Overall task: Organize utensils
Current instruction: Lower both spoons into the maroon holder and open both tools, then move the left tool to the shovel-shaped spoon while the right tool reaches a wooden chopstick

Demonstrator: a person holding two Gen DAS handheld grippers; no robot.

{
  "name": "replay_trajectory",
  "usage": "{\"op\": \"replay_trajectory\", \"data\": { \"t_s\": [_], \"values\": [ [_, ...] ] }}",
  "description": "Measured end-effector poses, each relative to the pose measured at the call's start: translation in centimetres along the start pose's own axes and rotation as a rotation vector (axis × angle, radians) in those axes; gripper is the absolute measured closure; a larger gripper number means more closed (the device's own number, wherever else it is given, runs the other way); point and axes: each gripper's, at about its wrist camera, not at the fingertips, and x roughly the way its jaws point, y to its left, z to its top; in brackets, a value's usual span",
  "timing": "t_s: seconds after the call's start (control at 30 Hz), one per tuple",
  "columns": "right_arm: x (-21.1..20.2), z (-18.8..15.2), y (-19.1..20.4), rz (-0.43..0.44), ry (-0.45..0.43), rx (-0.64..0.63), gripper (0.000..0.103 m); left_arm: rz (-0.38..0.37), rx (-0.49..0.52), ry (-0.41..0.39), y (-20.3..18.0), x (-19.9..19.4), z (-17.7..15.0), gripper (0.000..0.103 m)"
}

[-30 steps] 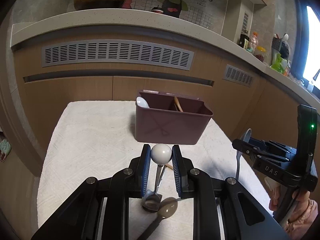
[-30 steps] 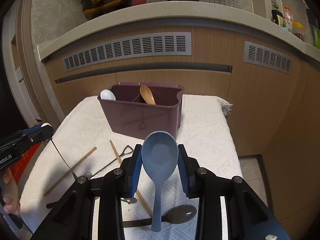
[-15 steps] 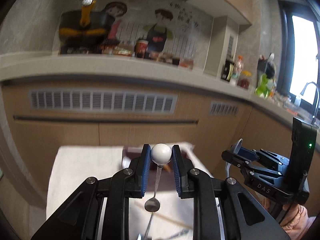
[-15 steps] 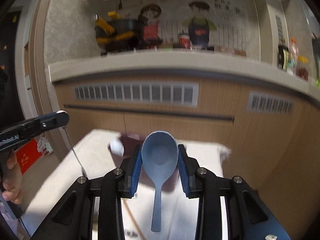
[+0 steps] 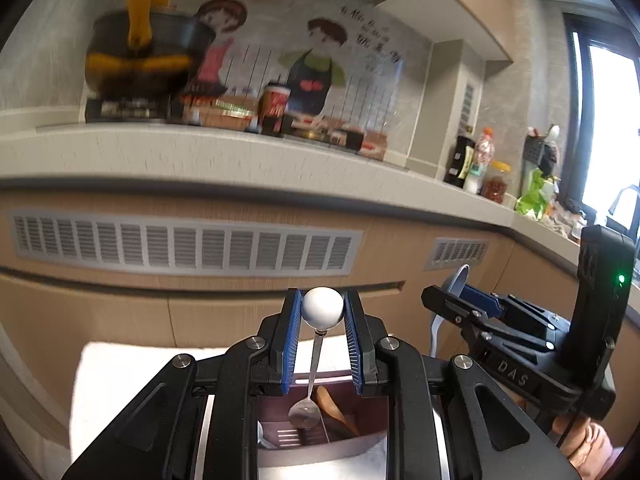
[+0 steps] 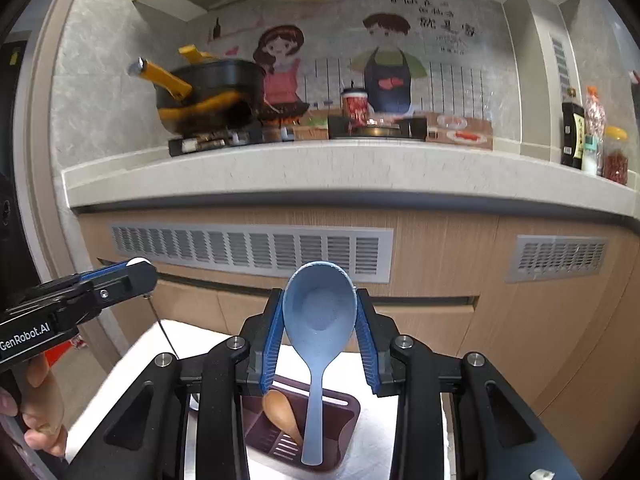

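Above a purple utensil caddy (image 5: 320, 436) on a white-clothed table (image 5: 120, 380), two hand-held grippers; left gripper (image 5: 322, 312) pinched narrowly on the white ball end of a slim metal spoon (image 5: 314, 364), bowl hanging down over the caddy's open compartments; right gripper (image 6: 319, 308) clamped on the broad bowl of a blue rice spoon (image 6: 318, 312), handle pointing down into the near-right part of the caddy; inside the caddy, a wooden spoon (image 6: 280, 410) leaning against the divider; at far left in the right wrist view, bare fingers (image 6: 40, 408) wrapped round the left gripper's handle; beyond, a kitchen counter (image 6: 320, 168) with a black pot (image 6: 204, 92) and a cartoon wall mural (image 6: 340, 60).
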Motion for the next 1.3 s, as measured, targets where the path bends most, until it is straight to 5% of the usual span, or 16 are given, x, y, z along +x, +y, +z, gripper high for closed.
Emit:
{"op": "replay_trajectory", "data": {
  "t_s": [0.17,0.2,0.3,0.33,0.7,0.97,1.3],
  "values": [
    [2.7,-2.0,-0.1,0.008,0.051,-0.009,0.071,0.015,-0.001,0.047,0.7,3.1,-1.7,0.080],
    [3.1,-2.5,-0.2,0.017,0.069,-0.010,0.067,0.014,0.004,0.068,0.8,3.8,-2.3,0.077],
    [3.8,-3.8,-0.5,0.051,0.111,-0.002,0.034,0.029,0.002,0.107,1.1,5.1,-3.7,0.050],
    [3.6,-4.3,-0.7,0.036,0.097,0.006,0.031,0.044,0.002,0.108,1.2,5.0,-4.1,0.046],
    [-1.3,-8.9,0.5,-0.094,0.107,-0.154,0.001,0.105,-0.078,0.247,4.2,0.5,-10.9,0.040],
    [-3.0,-14.0,2.7,-0.058,0.235,-0.234,0.000,0.148,-0.124,0.378,5.5,-3.9,-17.5,0.039],
    [-4.4,-20.2,3.1,0.014,0.399,-0.222,0.001,0.113,0.111,0.441,0.9,-7.9,-24.4,0.040]
  ]
}}
